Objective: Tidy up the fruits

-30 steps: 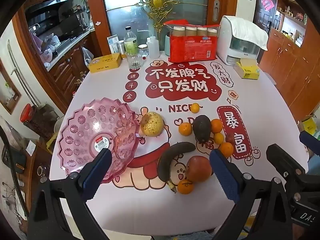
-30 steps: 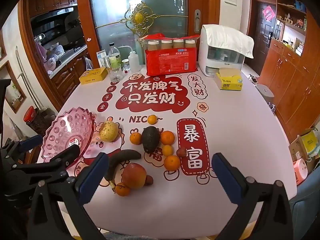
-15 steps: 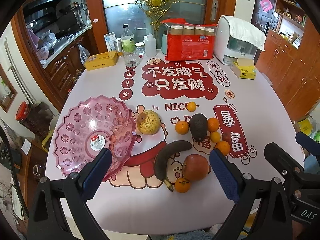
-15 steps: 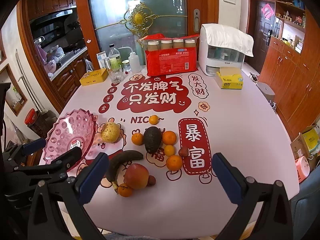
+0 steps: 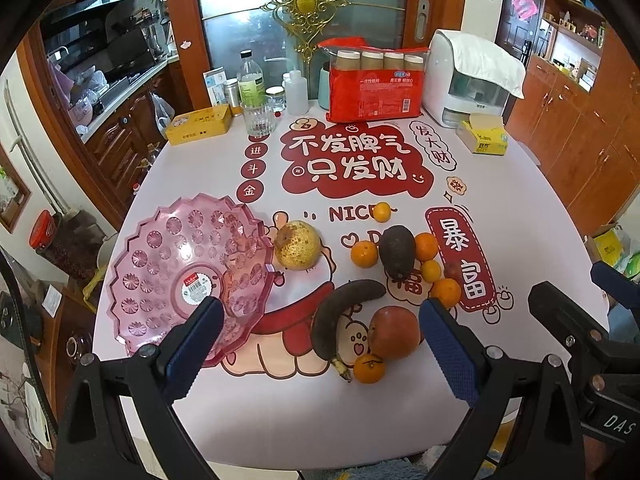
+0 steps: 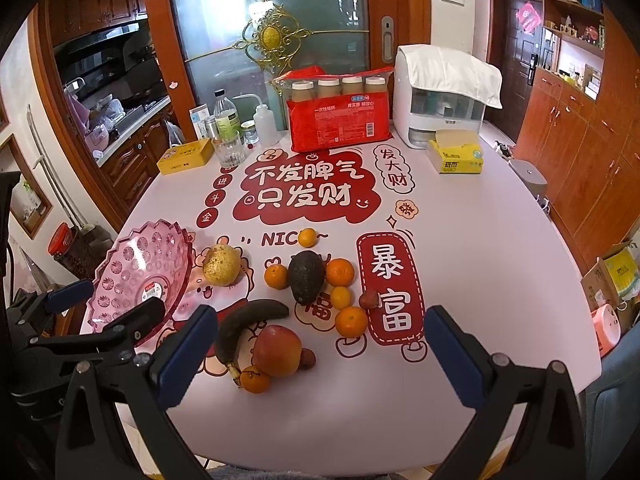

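An empty pink plastic fruit bowl (image 5: 168,272) (image 6: 132,276) stands at the table's left. To its right lie a spotted yellow pear (image 5: 297,245) (image 6: 221,263), a dark avocado (image 5: 397,251) (image 6: 306,276), a blackened banana (image 5: 340,312) (image 6: 246,326), a red apple (image 5: 394,332) (image 6: 277,351) and several small oranges (image 5: 364,254) (image 6: 351,321). My left gripper (image 5: 320,344) is open and empty above the near table edge. My right gripper (image 6: 316,348) is open and empty, to the right of the left one.
At the table's far side stand a red pack of cups (image 5: 374,92), a white appliance (image 5: 468,80), a yellow tissue box (image 5: 482,138), a yellow tin (image 5: 200,124), a glass (image 5: 259,120) and bottles (image 5: 250,80). Wooden cabinets (image 6: 580,128) line the right.
Both grippers have drifted slightly, so the table scene sits a little lower and nearer in view. No fruit has moved, and both stay open.
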